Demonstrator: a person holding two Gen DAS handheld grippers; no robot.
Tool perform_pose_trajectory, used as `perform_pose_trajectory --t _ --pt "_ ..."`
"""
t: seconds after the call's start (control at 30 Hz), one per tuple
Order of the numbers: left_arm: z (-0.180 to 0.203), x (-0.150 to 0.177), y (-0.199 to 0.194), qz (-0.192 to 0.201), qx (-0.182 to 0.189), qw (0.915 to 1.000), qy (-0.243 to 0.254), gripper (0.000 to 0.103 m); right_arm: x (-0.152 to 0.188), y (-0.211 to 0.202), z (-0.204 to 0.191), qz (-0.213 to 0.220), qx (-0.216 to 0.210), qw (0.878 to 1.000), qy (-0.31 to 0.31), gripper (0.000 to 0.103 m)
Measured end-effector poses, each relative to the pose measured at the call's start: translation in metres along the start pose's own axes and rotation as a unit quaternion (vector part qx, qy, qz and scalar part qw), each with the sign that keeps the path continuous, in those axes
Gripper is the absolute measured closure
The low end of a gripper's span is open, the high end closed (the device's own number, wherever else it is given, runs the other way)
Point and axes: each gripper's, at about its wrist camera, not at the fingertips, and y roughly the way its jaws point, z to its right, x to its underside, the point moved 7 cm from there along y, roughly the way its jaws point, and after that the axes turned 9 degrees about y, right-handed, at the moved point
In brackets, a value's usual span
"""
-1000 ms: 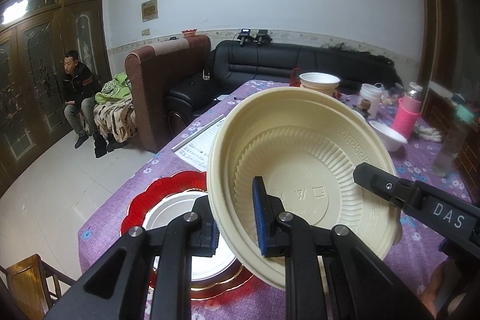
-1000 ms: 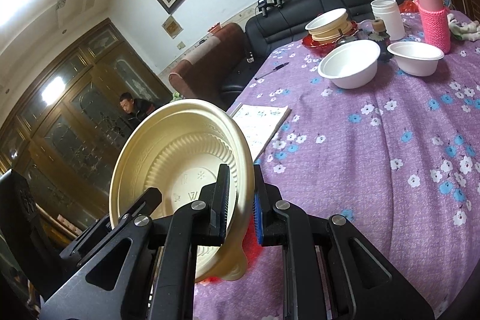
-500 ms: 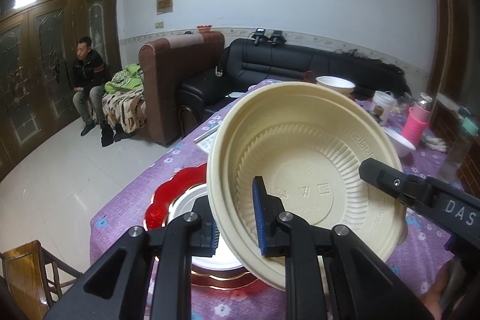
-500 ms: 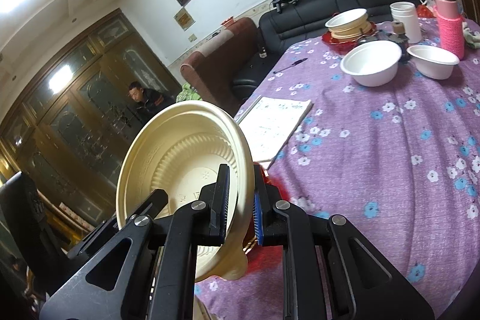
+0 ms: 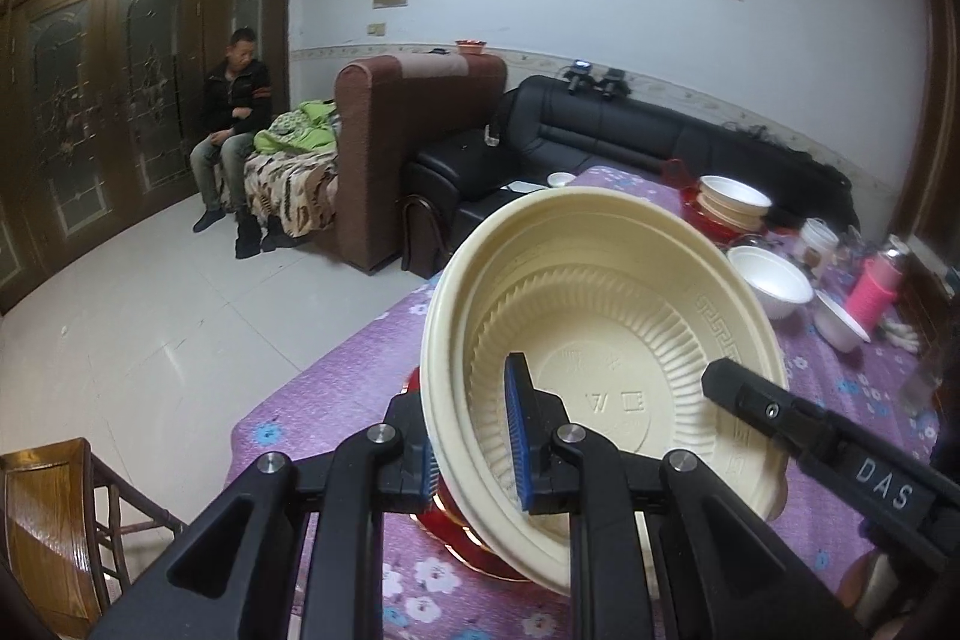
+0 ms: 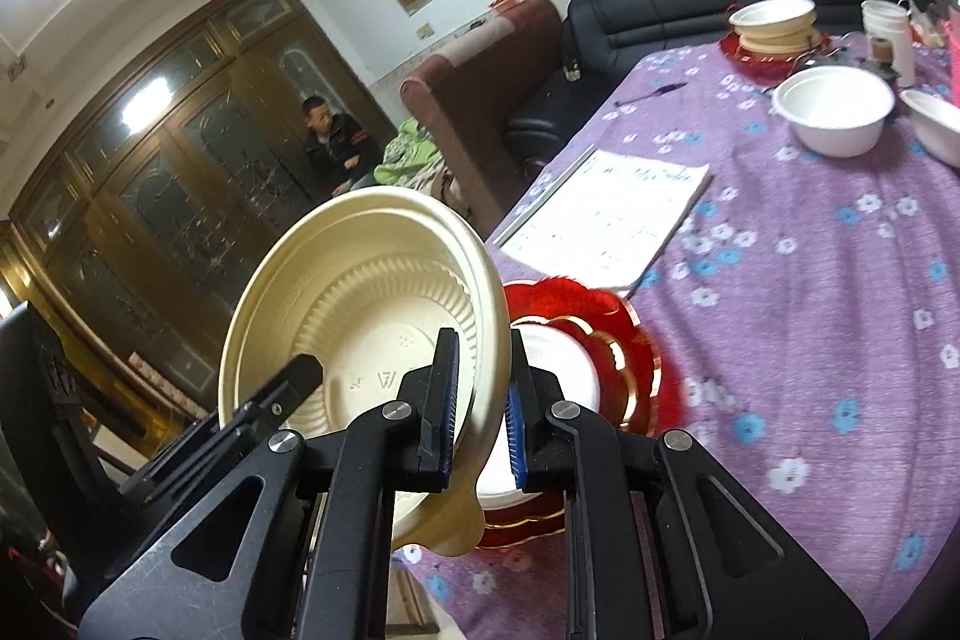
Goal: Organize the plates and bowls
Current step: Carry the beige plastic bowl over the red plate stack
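Observation:
A cream plastic bowl hangs tilted in the air, held by both grippers at opposite rims. My left gripper is shut on its left rim, and my right gripper is shut on its right rim. Each gripper's finger shows in the other's view: the right one's fingers and the left one's fingers. In the right wrist view the cream bowl hangs above the near table edge. Just beneath and to its right lies a red scalloped plate with a white plate on it.
At the table's far end a stack of bowls sits on a red plate, with white bowls nearby. A notebook lies mid-table, a pink bottle stands at right. A wooden chair is at lower left, and a person sits far off.
Both grippers carried the cream bowl sideways along the near table edge. In the left wrist view it now covers most of the red plate; in the right wrist view the red plate has come into sight.

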Motion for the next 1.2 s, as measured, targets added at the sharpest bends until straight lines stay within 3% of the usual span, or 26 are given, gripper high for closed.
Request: perform_pose_trajectory --t 0.27,0.53,1.2 --pt "-0.010 0.013 0.023 -0.036 -0.006 0.9993 -0.011 0.085 0.007 0.024 0.006 -0.025 -0.005 1.000 0.008 0.089" --pt "0.004 0.022 0.038 -0.058 0.001 0.9983 0.007 0.085 0.008 0.030 0.032 -0.032 0.008 0.999 0.025 0.089" --pt "0.004 0.025 0.066 -0.079 0.001 0.9968 0.018 0.085 0.004 0.054 0.055 -0.047 0.020 0.998 0.047 0.089"
